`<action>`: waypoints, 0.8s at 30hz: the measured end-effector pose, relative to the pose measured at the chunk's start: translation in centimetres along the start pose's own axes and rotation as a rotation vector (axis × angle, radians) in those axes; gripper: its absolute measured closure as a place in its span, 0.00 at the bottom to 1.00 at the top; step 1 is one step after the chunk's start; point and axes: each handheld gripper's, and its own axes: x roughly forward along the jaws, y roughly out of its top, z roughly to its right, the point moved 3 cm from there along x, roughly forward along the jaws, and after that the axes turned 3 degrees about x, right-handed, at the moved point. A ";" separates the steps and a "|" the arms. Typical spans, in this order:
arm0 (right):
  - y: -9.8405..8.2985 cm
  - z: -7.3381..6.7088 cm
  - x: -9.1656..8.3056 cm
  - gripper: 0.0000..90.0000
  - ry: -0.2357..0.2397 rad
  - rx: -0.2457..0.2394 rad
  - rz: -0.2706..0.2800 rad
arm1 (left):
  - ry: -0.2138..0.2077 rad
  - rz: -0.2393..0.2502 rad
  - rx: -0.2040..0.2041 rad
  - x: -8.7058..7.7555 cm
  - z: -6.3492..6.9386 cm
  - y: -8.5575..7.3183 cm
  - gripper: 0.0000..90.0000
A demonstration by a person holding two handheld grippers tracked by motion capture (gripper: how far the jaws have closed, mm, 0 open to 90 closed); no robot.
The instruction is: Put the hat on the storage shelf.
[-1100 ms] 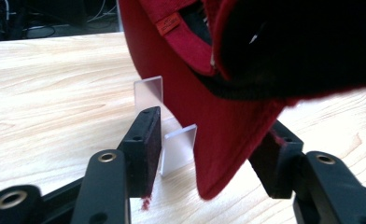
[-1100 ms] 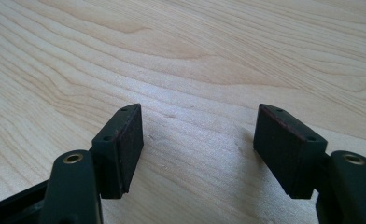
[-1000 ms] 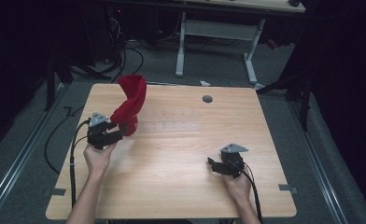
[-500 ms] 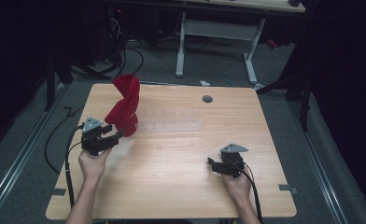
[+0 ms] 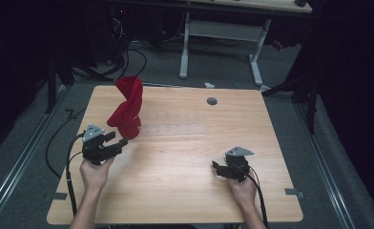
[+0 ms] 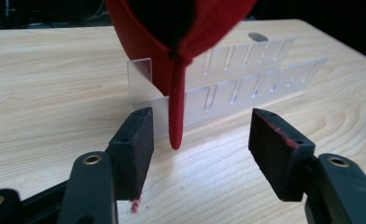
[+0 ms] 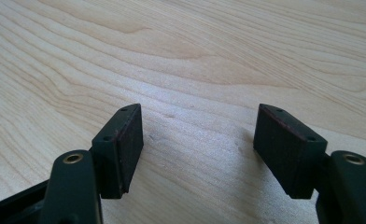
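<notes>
One red cap (image 5: 126, 107) stands upright on its clear rack (image 6: 237, 88), strap hanging down; both claws gape empty.

The left gripper (image 5: 119, 140) is a black block with two black jaws and a grey three-cornered plate (image 5: 93, 131) on top. A black cable (image 5: 68, 179) trails from it back along the forearm. The right gripper (image 5: 216, 167) is built the same, with its own grey plate (image 5: 239, 152) and black cable (image 5: 257, 200). In the left gripper view, each jaw ends in a flat rectangular black pad (image 6: 135, 147) with small screw holes along its edge, carried on a rounded black arm bearing a brass-coloured rivet (image 6: 92, 159). Red fuzz clings to the pad edges. The right gripper's pads (image 7: 123, 144) look alike. Both forearms are bare, with no sleeves or gloves.
</notes>
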 end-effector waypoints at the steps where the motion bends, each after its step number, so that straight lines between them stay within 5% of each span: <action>1: 0.0 0.0 0.0 0.37 0.000 0.000 0.000 | 0.000 -0.003 0.008 -0.1 0.2 -0.1 0.46; 24: 0.0 0.0 0.0 0.37 0.000 0.000 0.001 | -0.091 -0.025 0.040 -2.1 3.4 -1.5 0.48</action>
